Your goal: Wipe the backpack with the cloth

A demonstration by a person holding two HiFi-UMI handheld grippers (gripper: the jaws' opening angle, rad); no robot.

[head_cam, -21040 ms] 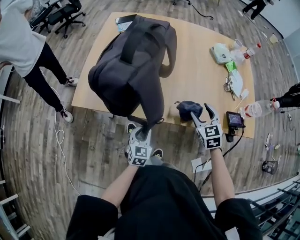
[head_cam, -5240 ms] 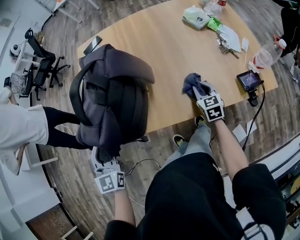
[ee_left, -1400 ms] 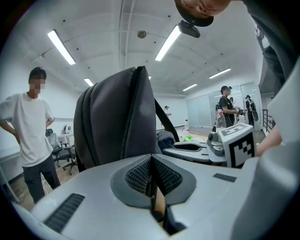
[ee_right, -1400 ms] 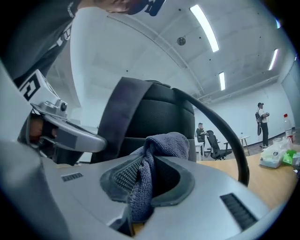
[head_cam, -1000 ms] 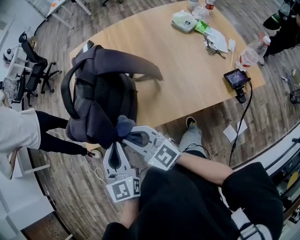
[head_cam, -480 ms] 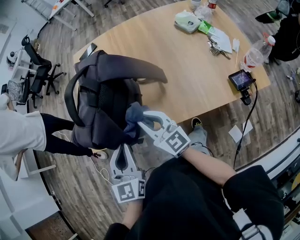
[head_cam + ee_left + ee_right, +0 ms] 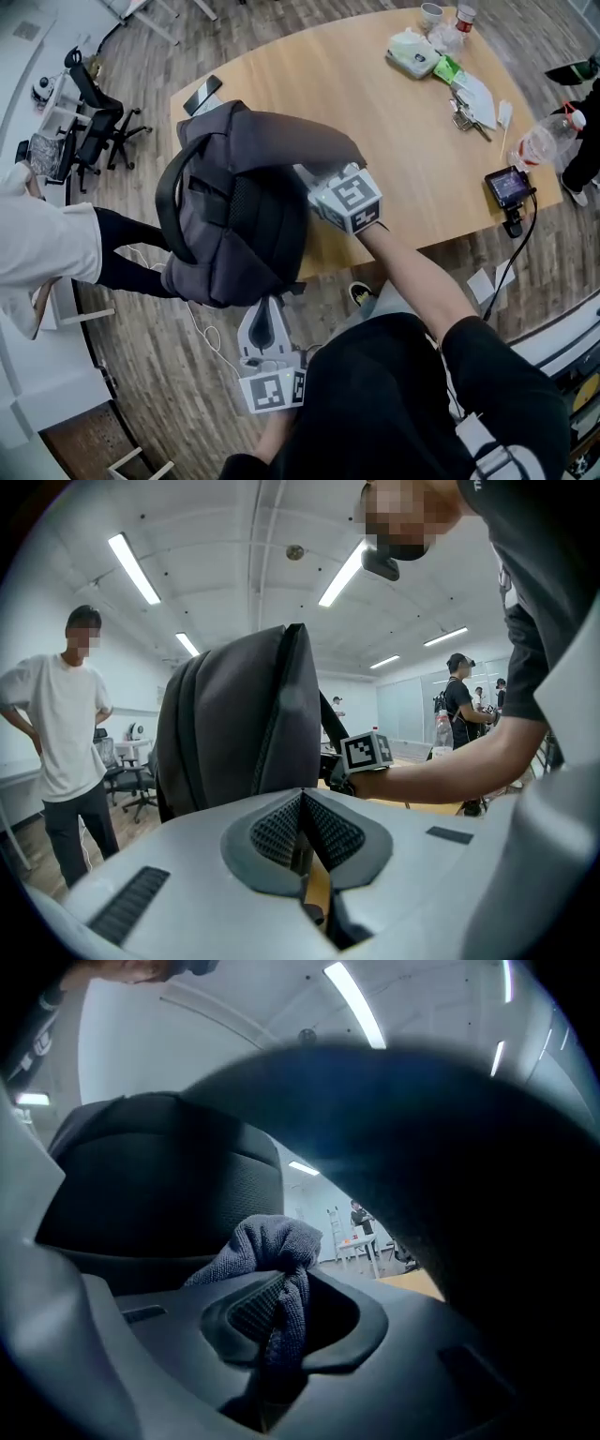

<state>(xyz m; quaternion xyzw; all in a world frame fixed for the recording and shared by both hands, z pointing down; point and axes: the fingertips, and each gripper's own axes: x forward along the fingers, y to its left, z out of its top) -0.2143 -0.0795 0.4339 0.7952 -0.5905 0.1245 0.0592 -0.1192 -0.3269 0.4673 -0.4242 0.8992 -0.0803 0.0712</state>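
Two grips are seen, fingers pinched shut: left gripper (image 7: 270, 307) on backpack (image 7: 234, 211), right gripper (image 7: 272, 1326) on cloth (image 7: 265, 1241); mid-wipe is judged, so cloth must be pressed against backpack.

backpack (image 7: 234, 211) blocks the left end of the table (image 7: 398, 141); bare wood lies beside it.

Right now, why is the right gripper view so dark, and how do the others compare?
Right gripper view: dim, since the backpack overhangs the lens, yet the cloth reads clearly. Left gripper view: bright, fisheye, black corners. Head view: evenly lit, wide-angle bend toward the edges.
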